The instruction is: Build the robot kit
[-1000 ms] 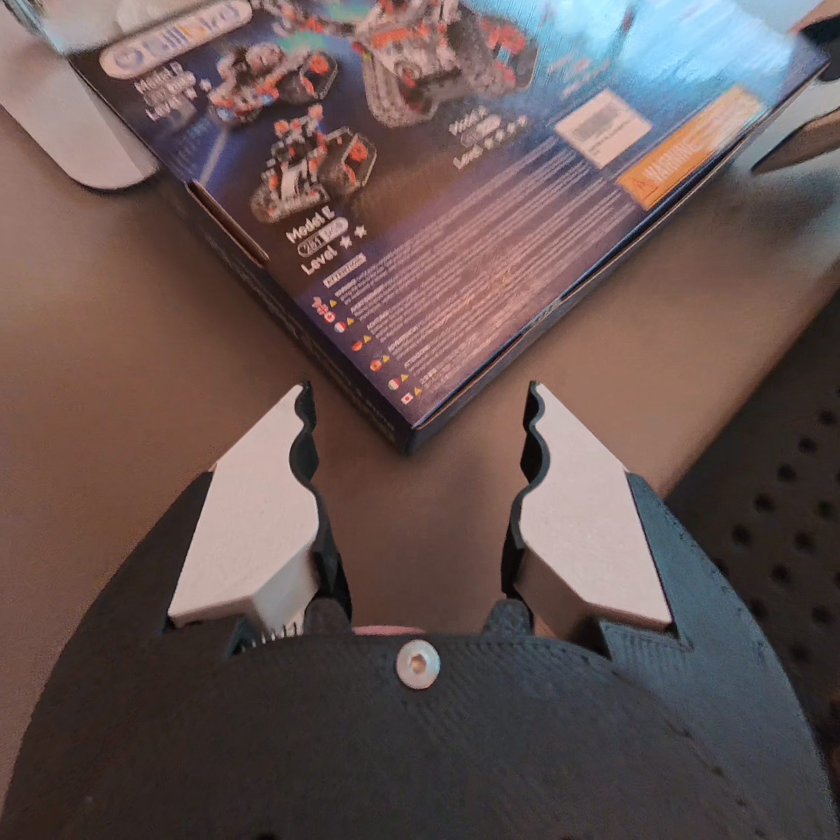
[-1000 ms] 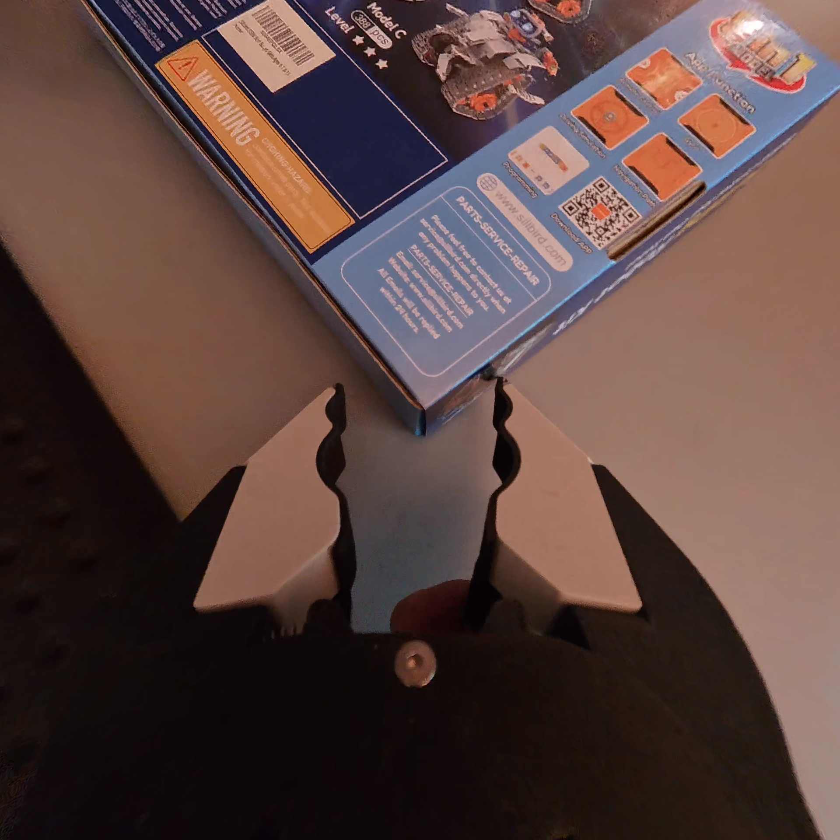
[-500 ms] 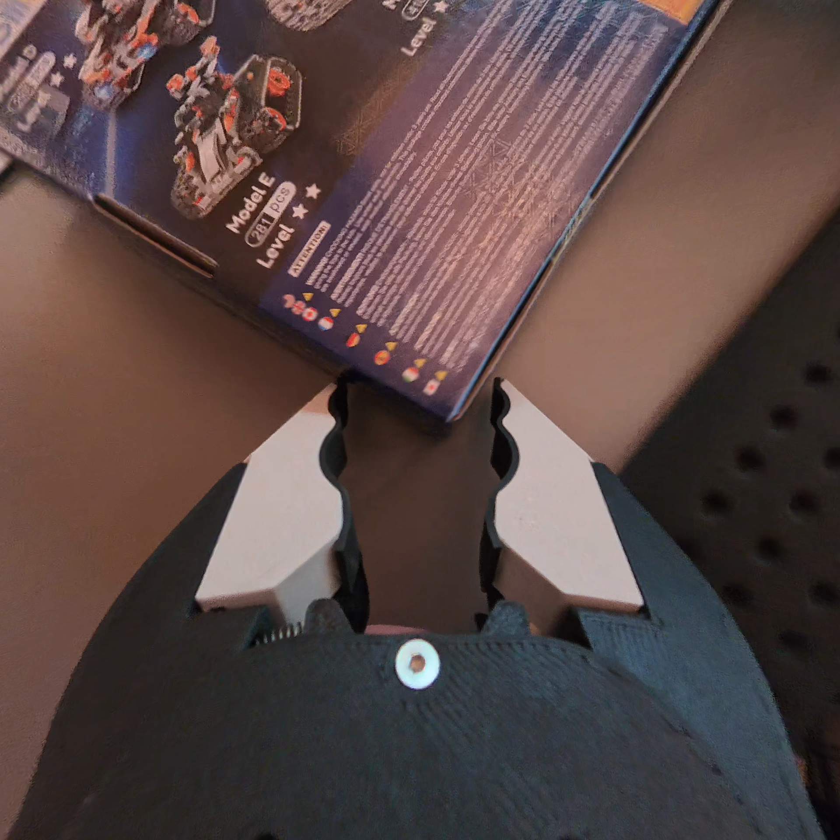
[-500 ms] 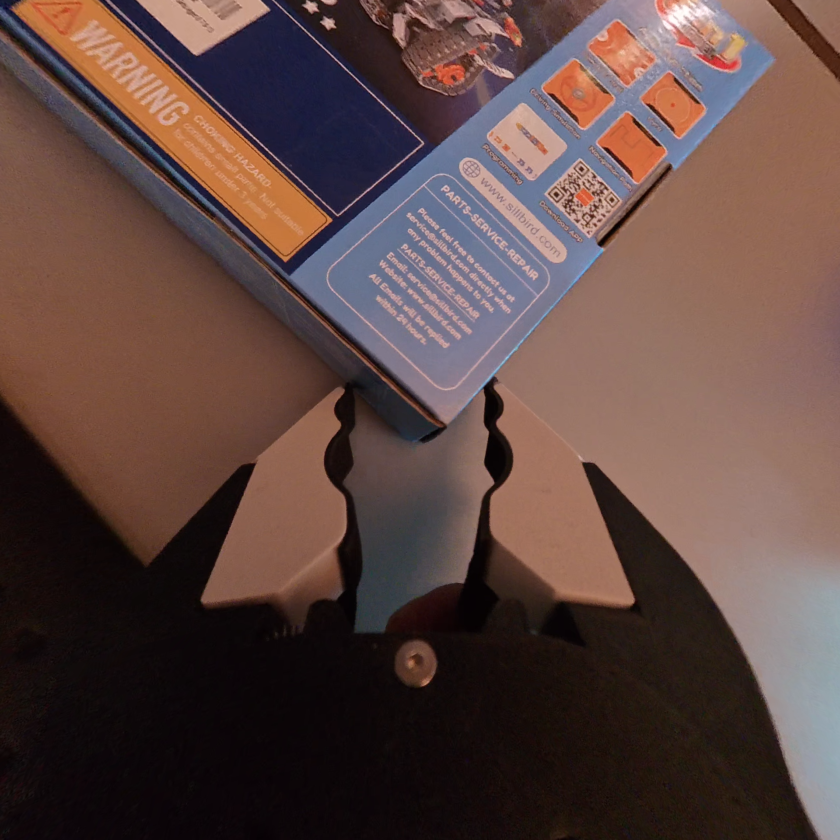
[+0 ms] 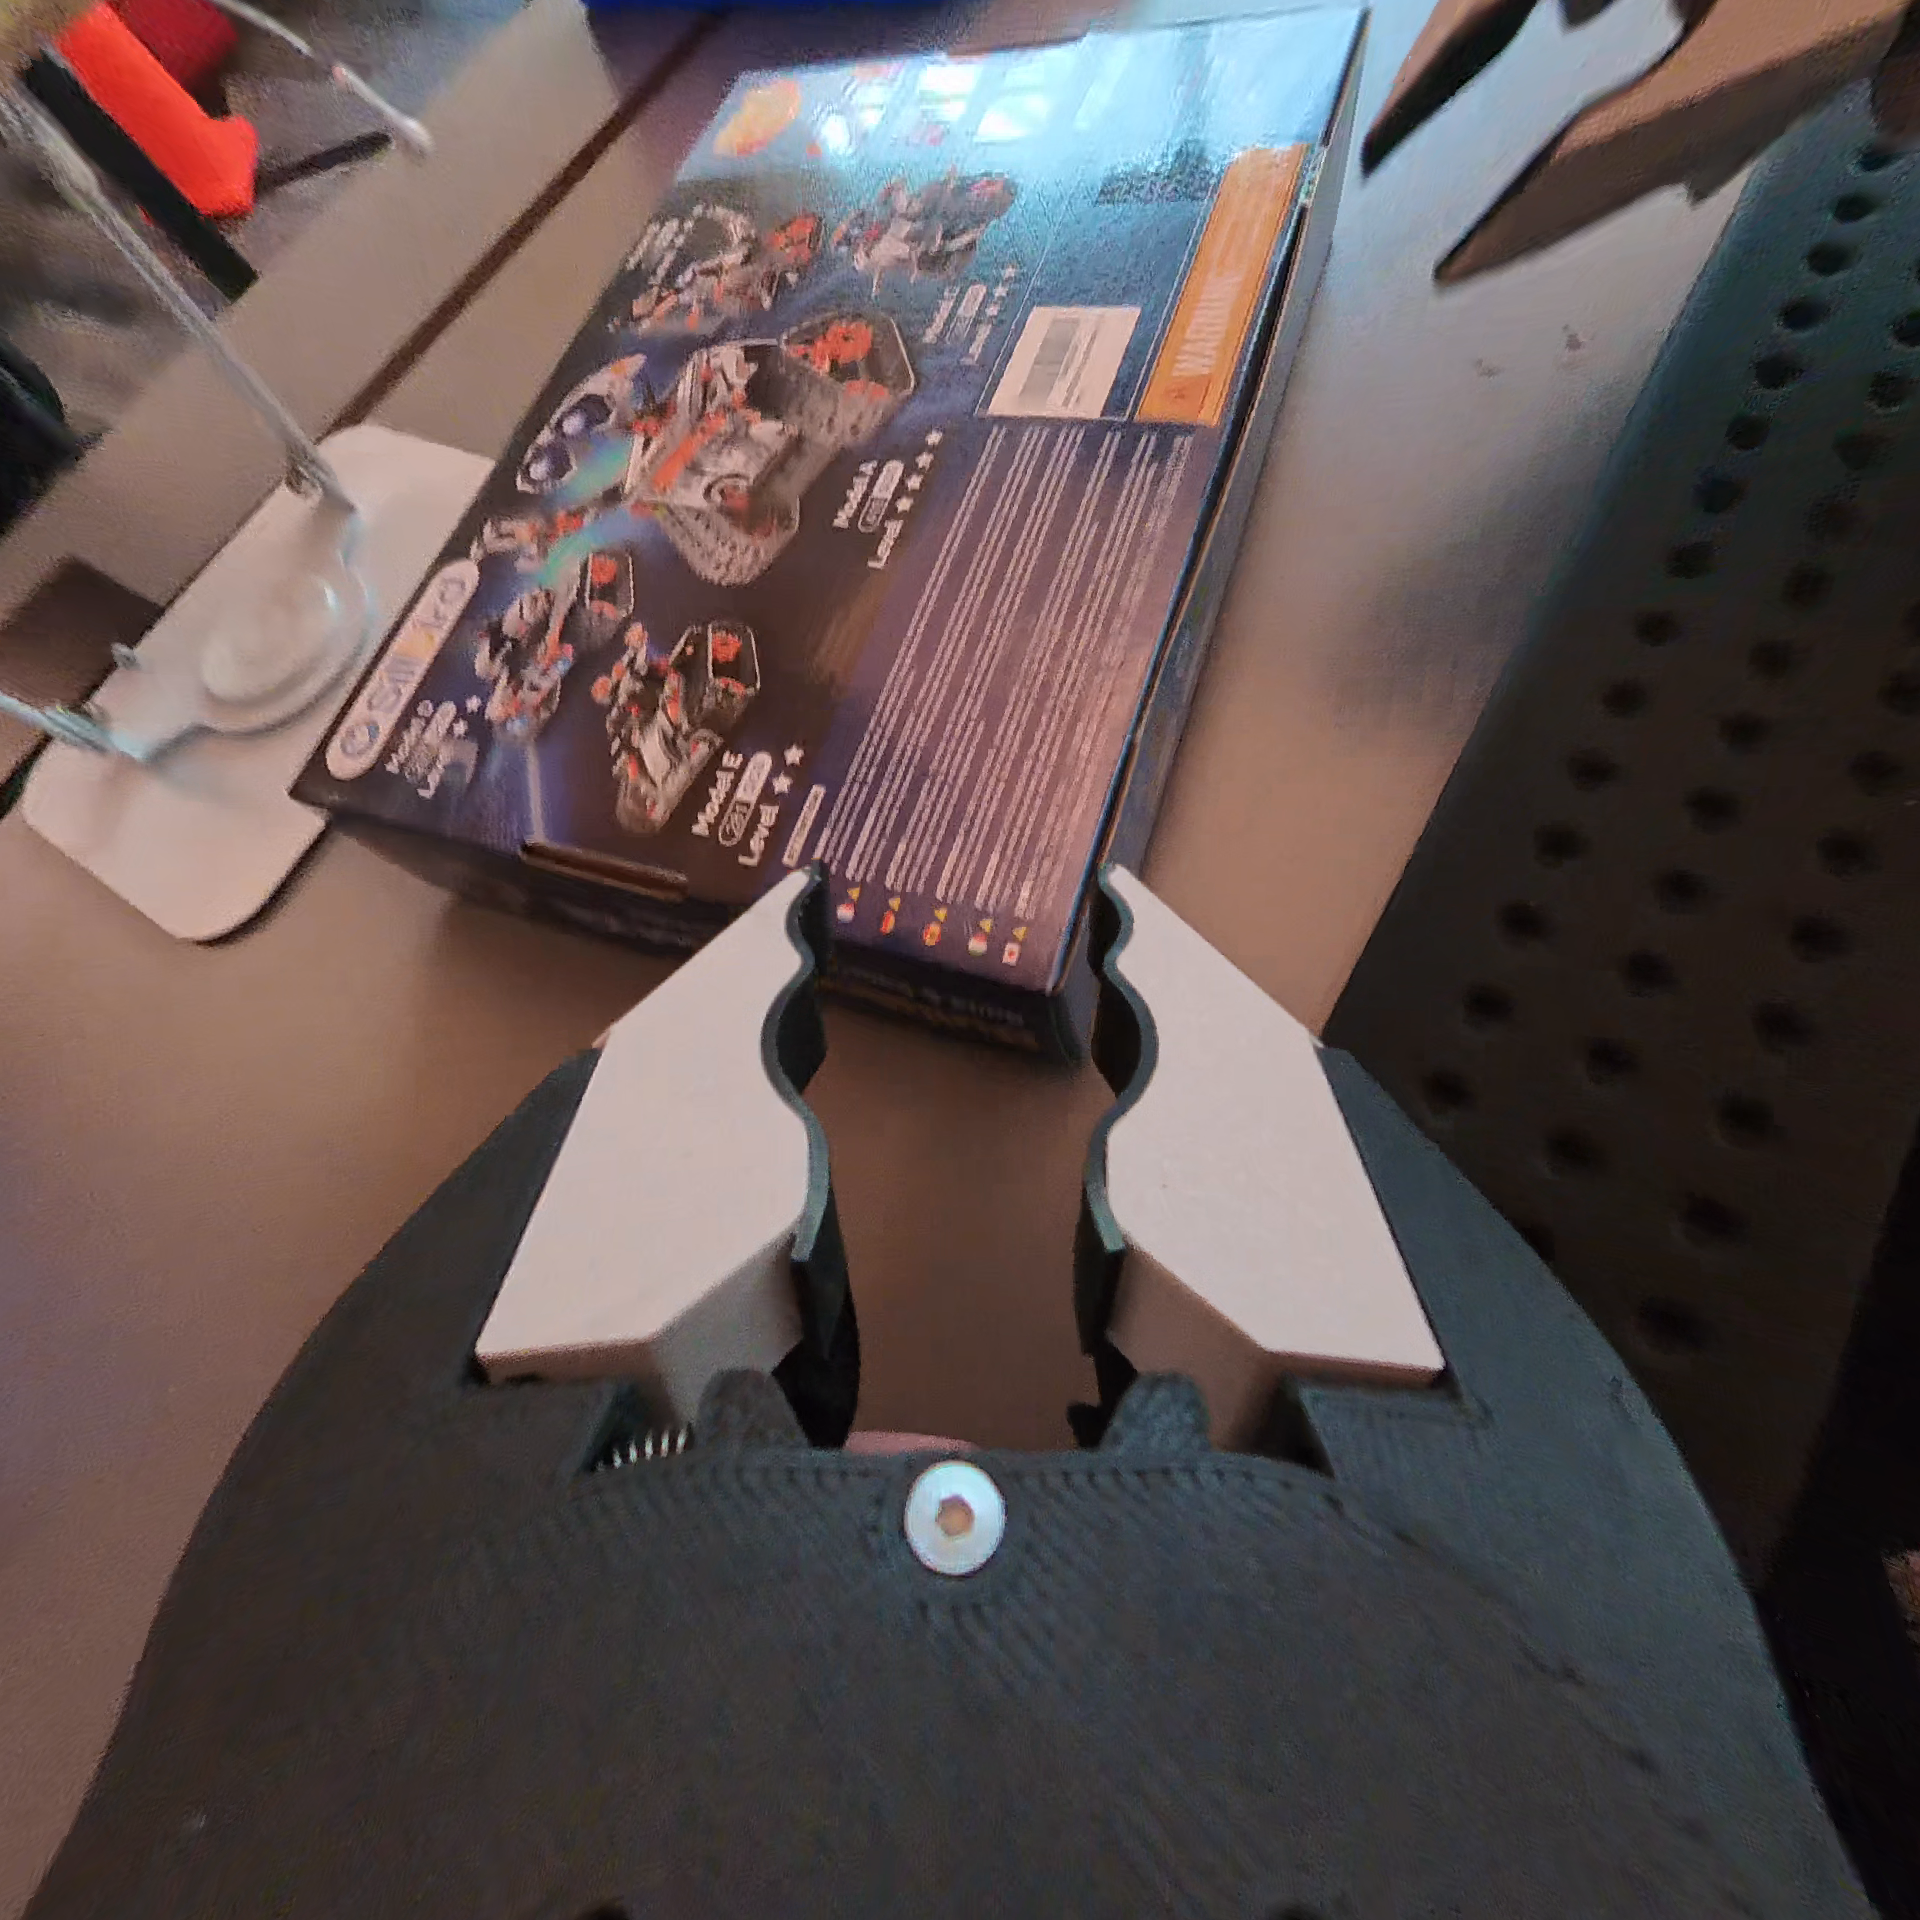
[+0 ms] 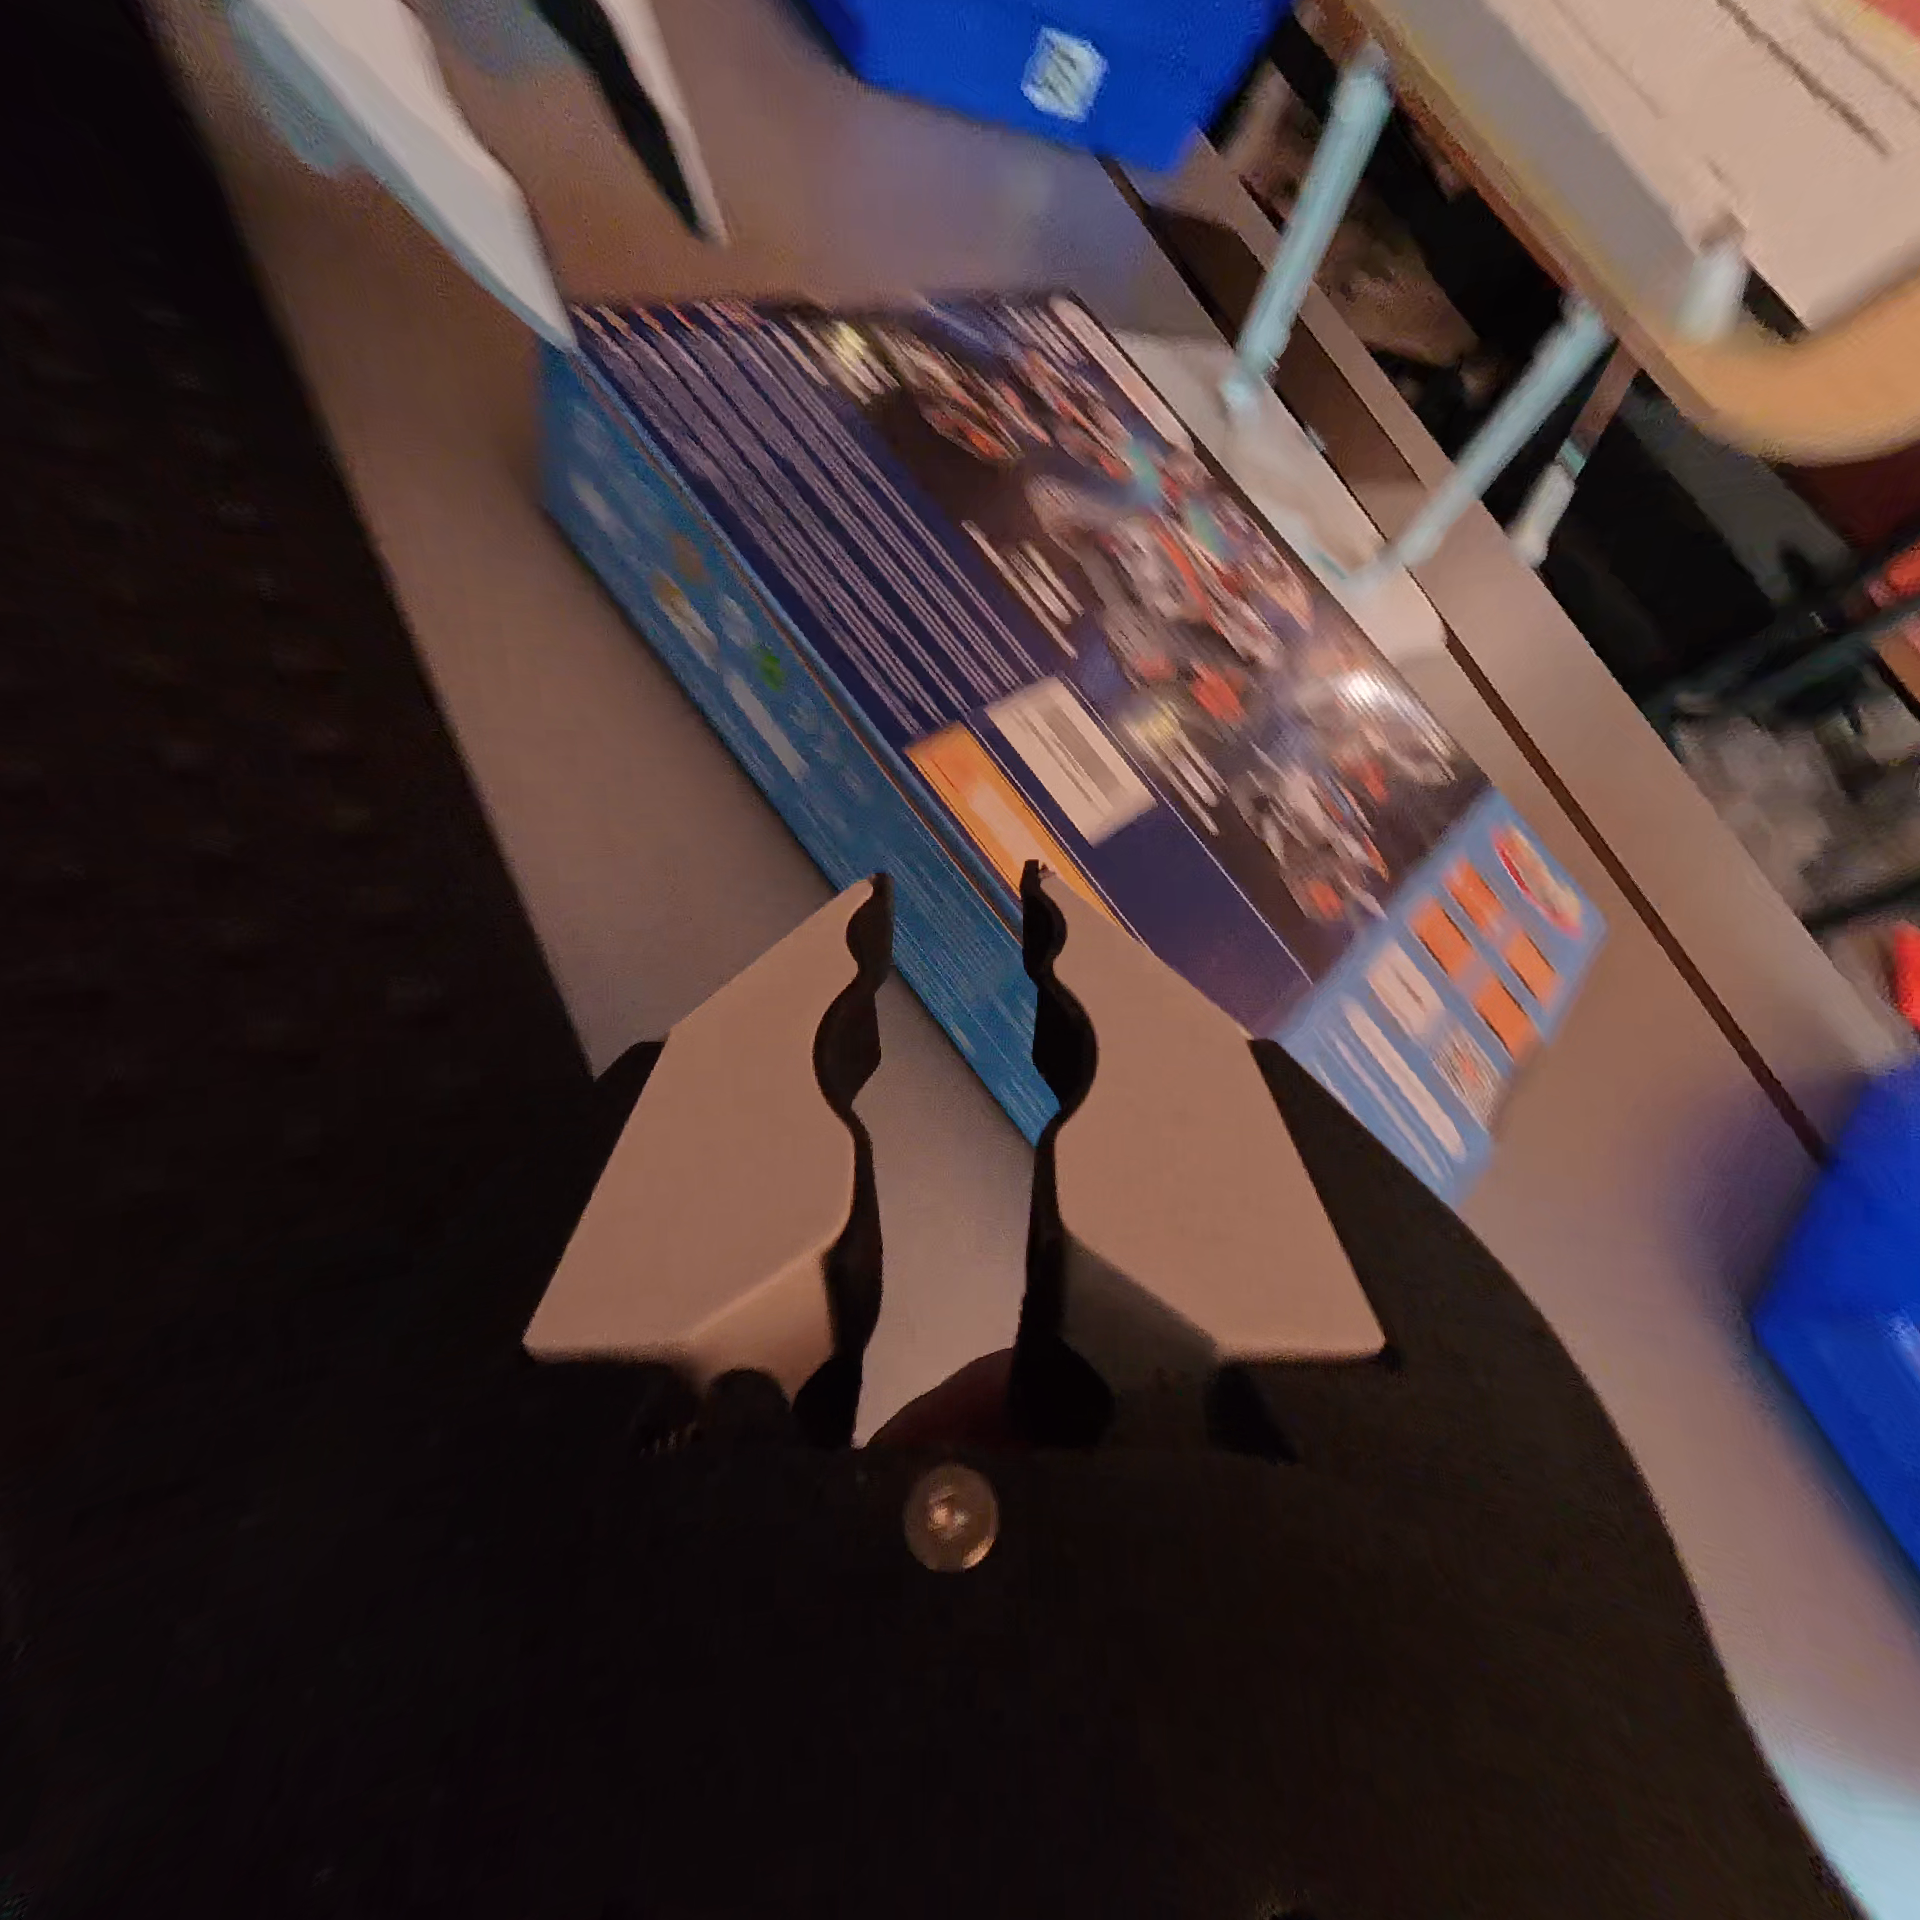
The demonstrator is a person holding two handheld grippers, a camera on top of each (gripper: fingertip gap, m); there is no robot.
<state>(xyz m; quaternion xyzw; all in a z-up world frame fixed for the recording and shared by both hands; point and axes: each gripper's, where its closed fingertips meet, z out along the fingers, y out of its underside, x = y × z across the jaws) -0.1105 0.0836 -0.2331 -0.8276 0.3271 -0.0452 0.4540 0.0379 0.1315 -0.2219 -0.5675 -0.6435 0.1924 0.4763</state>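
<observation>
The toy box (image 5: 883,582) lay flat on the table (image 5: 260,1091), near its right edge. The left hand-held gripper (image 5: 956,940) stood half open, straddling the box's near corner; closing askew could slide it. The right hand-held gripper (image 6: 956,904), narrowly parted and tilted, held nothing at the box's long edge.
</observation>
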